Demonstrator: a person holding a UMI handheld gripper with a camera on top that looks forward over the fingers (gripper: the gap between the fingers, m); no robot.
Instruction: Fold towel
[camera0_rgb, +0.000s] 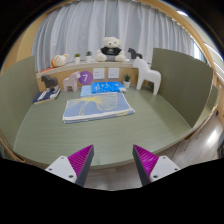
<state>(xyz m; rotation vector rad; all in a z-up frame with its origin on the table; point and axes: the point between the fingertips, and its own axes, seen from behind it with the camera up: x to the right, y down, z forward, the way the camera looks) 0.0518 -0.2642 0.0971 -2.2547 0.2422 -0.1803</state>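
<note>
While the gripper (111, 163) hangs above the near edge of the counter (150, 125), its two fingers stand apart w/ nothing between them; the pink pads (79, 160) face each other across an open gap. On the greenish counter, well beyond the fingers and a bit to the left, lies the towel (97, 105), light blue-grey, flat and approx. rectangular, already looking doubled over w/ layered edges on the near side. Just behind the towel is a blue item (104, 88), touching or nearly touching its far edge; I cannot tell what it is. At the back of the counter runs a low wooden shelf (60, 73). On it sits a white plush bear (110, 48), a black-and-white plush toy (131, 53) beside it, and a round orange thing (59, 60) at the left. A purple card (86, 76) leans at the shelf front. To the right stands a white horse figure (146, 75). Behind everything hang pale curtains (90, 25).
</note>
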